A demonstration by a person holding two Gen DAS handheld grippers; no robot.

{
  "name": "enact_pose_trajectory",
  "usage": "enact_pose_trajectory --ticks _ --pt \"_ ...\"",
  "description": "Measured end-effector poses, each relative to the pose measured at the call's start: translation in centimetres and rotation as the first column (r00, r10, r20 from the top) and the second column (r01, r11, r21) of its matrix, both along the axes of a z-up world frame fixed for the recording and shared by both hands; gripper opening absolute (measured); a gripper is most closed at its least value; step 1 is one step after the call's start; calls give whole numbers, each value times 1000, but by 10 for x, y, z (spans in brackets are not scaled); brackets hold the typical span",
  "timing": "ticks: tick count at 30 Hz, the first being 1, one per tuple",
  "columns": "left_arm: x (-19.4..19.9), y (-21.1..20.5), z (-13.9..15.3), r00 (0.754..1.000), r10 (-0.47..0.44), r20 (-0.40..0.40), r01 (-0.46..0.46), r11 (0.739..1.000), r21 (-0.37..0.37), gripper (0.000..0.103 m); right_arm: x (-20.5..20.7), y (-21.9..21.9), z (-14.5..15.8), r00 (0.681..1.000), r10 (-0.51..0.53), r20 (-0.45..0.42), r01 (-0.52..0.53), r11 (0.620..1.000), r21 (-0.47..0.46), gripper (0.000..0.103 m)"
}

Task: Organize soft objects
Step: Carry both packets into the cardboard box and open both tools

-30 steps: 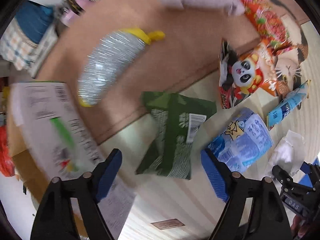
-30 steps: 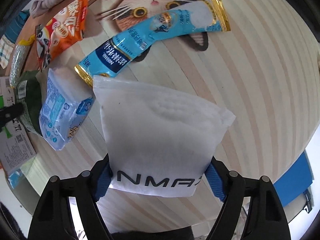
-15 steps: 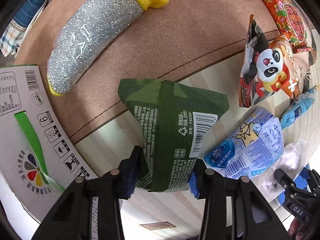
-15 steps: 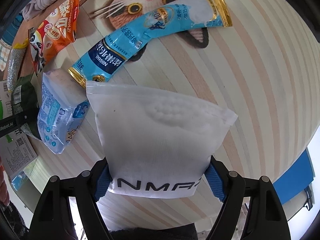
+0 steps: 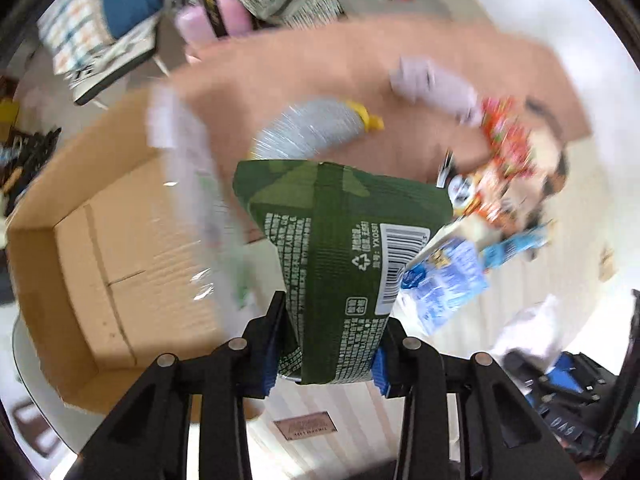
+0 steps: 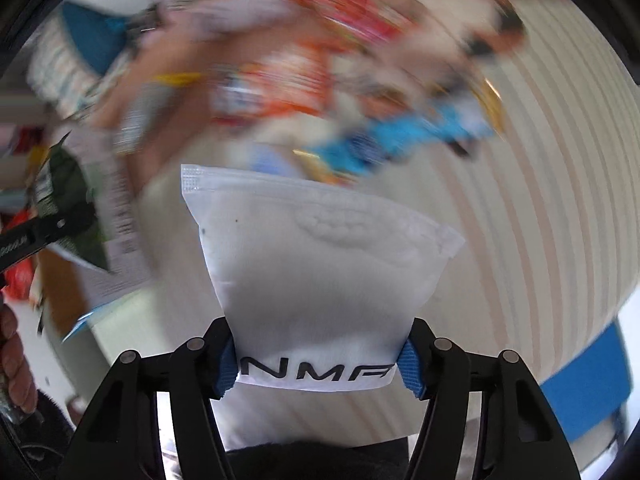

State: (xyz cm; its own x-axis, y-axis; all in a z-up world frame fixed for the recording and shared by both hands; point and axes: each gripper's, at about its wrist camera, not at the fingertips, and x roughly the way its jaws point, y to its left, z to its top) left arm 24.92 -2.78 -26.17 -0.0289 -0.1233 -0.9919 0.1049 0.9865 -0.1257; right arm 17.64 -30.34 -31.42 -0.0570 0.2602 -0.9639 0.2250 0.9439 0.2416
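My left gripper [image 5: 326, 354] is shut on a green snack packet [image 5: 340, 248] with a white barcode, held up above the striped mat. An open cardboard box [image 5: 92, 248] lies to its left. My right gripper [image 6: 318, 360] has a white zip pouch [image 6: 316, 264] with black lettering between its blue pads; its jaws are closing and press the pouch's lower sides. Left on the floor are a silver and yellow banana-shaped cushion [image 5: 316, 132], a lilac soft toy [image 5: 432, 84], orange snack packets [image 5: 500, 160], a light blue packet [image 5: 444, 284] and a long blue sachet [image 6: 404, 140].
A pink rug [image 5: 320, 76] lies beyond the striped mat [image 6: 560, 184]. Clothes and bags [image 5: 120, 32] pile up at the far edge. The other gripper and a white pouch [image 5: 532, 332] show at the lower right of the left wrist view. A hand [image 6: 12, 364] is at the left edge.
The left gripper closed on the green packet and lifted it toward the box. The right gripper squeezed the white pouch tighter and rose with it; the floor items now look smaller and blurred.
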Motion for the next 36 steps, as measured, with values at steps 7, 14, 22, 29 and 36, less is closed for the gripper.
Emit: enact_pose_trajectory --ticks 7,14,22,29,36 --pt "10 117 69 982 172 75 -167 984 -67 33 45 149 86 950 253 182 -269 961 64 66" --pt "44 222 40 957 290 -30 -292 951 -99 33 97 290 74 902 391 183 -395 919 -15 66" --pt "78 256 -46 933 307 -188 -332 935 -122 33 131 390 3 871 487 63 -480 871 -104 66" --pt "91 259 -97 908 305 -288 -357 923 -146 33 145 404 -44 866 500 -17 -497 855 -149 67" --pt "97 247 -117 904 274 -329 -333 933 -137 34 164 408 -59 866 499 -43 -497 846 -196 68"
